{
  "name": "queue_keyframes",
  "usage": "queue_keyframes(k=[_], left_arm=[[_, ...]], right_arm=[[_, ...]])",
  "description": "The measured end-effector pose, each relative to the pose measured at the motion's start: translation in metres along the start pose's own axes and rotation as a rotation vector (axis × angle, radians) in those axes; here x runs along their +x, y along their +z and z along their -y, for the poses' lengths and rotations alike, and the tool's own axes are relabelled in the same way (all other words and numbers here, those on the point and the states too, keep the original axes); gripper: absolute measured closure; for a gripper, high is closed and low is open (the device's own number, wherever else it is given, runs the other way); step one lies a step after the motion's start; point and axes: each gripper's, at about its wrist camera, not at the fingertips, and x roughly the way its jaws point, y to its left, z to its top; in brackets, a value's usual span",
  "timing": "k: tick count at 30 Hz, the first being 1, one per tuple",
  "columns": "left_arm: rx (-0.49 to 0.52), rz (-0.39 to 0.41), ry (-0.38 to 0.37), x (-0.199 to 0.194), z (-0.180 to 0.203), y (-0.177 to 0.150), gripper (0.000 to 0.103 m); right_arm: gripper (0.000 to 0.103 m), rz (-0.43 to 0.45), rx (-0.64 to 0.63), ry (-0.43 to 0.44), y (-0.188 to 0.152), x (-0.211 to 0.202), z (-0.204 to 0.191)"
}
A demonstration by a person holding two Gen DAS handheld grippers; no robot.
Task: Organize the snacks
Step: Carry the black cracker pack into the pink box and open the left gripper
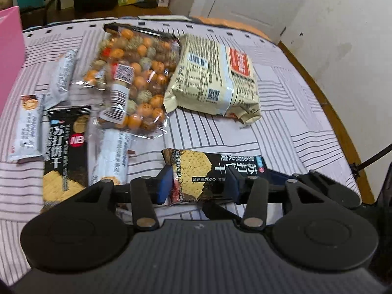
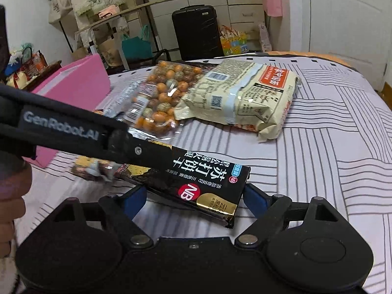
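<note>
A black soda cracker packet (image 1: 198, 175) is held at both ends above the striped bedspread (image 1: 281, 127). My left gripper (image 1: 198, 183) is shut on its cracker-picture end. My right gripper (image 2: 193, 198) is shut on its other end (image 2: 205, 186), the one with the red NB mark. The left gripper's black body (image 2: 73, 132) crosses the right wrist view. A second black cracker packet (image 1: 66, 152) lies at left among small grey-white snack sachets (image 1: 27, 127). A clear bag of orange and speckled balls (image 1: 137, 78) and a cream noodle pack (image 1: 215, 78) lie farther back.
A pink box (image 2: 80, 85) stands at the bed's left edge and also shows in the left wrist view (image 1: 9, 54). A black suitcase (image 2: 196, 31), bags and a white door (image 2: 348, 24) are beyond the bed. The bed's wooden edge (image 1: 325, 98) runs along the right.
</note>
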Motion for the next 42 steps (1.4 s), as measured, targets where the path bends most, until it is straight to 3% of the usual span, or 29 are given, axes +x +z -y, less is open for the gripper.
queue_keyframes(k=[11,20,30,37,42], left_arm=[[-0.041,0.015,0.011,-0.070,-0.009,-0.011,0.055],[-0.015,-0.006,0.074,-0.128,-0.021,-0.035,0.054],[-0.110,0.048,0.100,-0.196,-0.064,-0.044,0.053],[-0.182,0.085,0.135,-0.239,-0.102,-0.041,0.053],[-0.214,0.146,0.202,-0.258,-0.129,-0.032,0.053]], right_arm=[[0.013,-0.066,-0.037,0.046,0.013,-0.041,-0.052],[0.013,-0.091,-0.276,0.058,0.027,-0.075,-0.119],[0.013,0.000,-0.540,0.088,0.052,-0.100,-0.201],[0.013,0.039,-0.618,0.148,0.072,-0.092,-0.245],[0.014,0.136,-0.632,0.223,0.082,-0.068,-0.258]])
